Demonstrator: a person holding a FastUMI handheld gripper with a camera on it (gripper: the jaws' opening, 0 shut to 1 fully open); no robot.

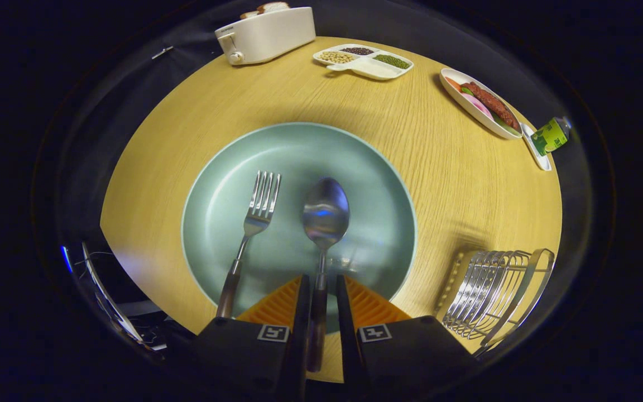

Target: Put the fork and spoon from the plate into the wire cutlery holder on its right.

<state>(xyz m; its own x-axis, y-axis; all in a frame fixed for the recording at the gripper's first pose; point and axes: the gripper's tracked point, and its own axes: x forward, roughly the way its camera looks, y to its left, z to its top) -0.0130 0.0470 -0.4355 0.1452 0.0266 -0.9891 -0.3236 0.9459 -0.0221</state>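
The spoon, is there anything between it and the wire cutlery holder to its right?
Nothing visible. The spoon has its handle between the gripper fingers, which flank it with narrow gaps. Between the plate and the wire cutlery holder there is only bare table. The fork lies on the spoon's other side.

close above plate point(299, 162), facing forward-down
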